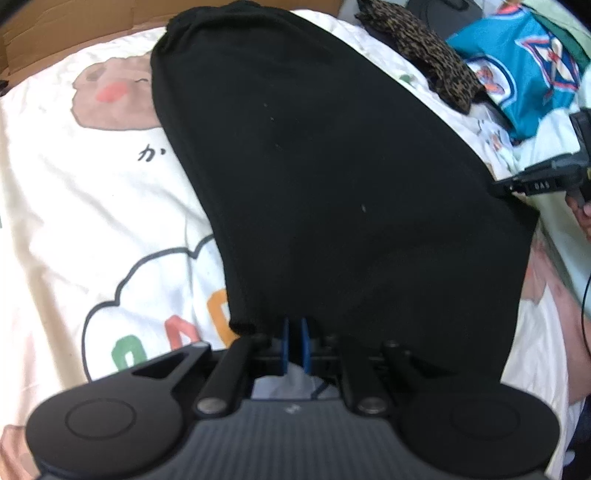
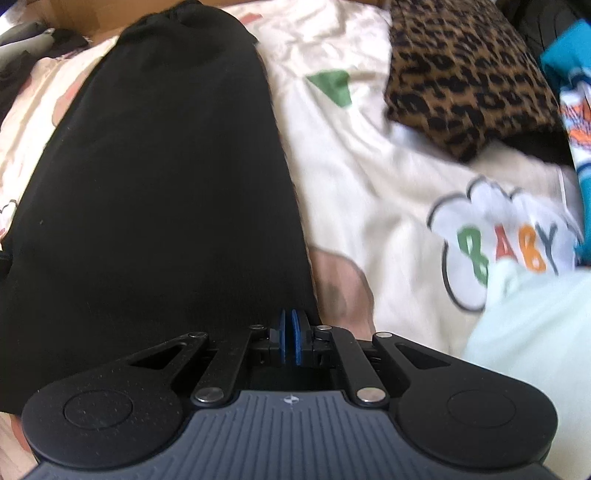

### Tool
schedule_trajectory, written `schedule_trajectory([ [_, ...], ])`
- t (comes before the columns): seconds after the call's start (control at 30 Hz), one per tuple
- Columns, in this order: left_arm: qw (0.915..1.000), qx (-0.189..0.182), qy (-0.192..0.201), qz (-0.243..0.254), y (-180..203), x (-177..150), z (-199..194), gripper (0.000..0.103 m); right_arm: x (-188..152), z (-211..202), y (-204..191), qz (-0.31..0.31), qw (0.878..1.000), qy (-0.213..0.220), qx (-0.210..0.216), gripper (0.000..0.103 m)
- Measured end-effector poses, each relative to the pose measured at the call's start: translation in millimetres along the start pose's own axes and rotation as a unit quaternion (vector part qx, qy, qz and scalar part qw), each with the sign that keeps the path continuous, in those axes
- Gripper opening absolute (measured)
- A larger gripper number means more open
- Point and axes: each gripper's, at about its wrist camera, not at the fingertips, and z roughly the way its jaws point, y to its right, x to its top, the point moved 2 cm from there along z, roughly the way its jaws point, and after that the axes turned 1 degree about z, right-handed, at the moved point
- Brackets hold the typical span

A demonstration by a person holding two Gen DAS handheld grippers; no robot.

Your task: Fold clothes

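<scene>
Left wrist view: the left hand-held gripper (image 1: 294,332) has its blue pads (image 1: 285,343) drawn close together, clenched on the near hem of the black garment (image 1: 314,166). The garment stretches away from the pads as one long dark panel over the printed cream bedsheet (image 1: 92,206), its far end bunched near the bed's far edge, where a strip of brown cardboard (image 1: 74,18) shows. At the right edge of this view the right hand-held gripper (image 1: 543,181) meets the garment's right side, with part of a hand (image 1: 580,210) behind it.

Toward the bed's far right corner lies a leopard-print garment (image 1: 432,59), and just beside it, further right, a teal printed garment (image 1: 524,66). No basket or bin shows in either view; whether the cardboard is part of a box cannot be told.

Right wrist view: the right hand-held gripper (image 2: 291,332) also has its blue pads (image 2: 282,339) pressed nearly together at the near right edge of the black garment (image 2: 155,192), grasping the fabric there. The bedsheet (image 2: 351,155) spreads bare to the right, printed with a cloud bearing the letters BABY. The leopard-print garment (image 2: 465,74) lies folded toward the far right, touching the teal garment (image 2: 569,74) at the frame's edge. A pale mint cloth (image 2: 535,350) covers the near right corner.
</scene>
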Motion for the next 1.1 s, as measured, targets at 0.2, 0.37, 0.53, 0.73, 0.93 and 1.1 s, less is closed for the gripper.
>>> schedule_trajectory([
  [0.2, 0.9989, 0.010, -0.042, 0.014, -2, 18, -4, 0.008, 1, 3, 1, -0.012, 0.999, -0.031, 0.001, 0.010],
  [0.37, 0.9967, 0.023, -0.071, 0.032, 3, 46, -24, 0.012, 11, -7, 6, 0.016, 0.999, -0.034, 0.025, 0.010],
  [0.53, 0.9936, 0.023, -0.104, 0.037, 16, 79, -53, 0.024, 27, -35, 14, 0.047, 0.996, -0.017, 0.072, 0.019],
  [0.73, 0.9891, 0.085, -0.103, 0.063, 41, 111, -72, 0.059, 57, -81, -4, -0.016, 0.998, -0.003, 0.056, 0.041],
  [0.93, 0.9838, 0.156, -0.084, 0.025, 47, 123, -64, 0.059, 77, -120, -10, -0.026, 0.996, -0.018, 0.080, 0.043],
  [1.1, 0.9843, 0.161, -0.054, -0.047, 57, 118, -72, 0.059, 92, -151, -10, -0.020, 0.995, -0.032, 0.095, 0.056],
])
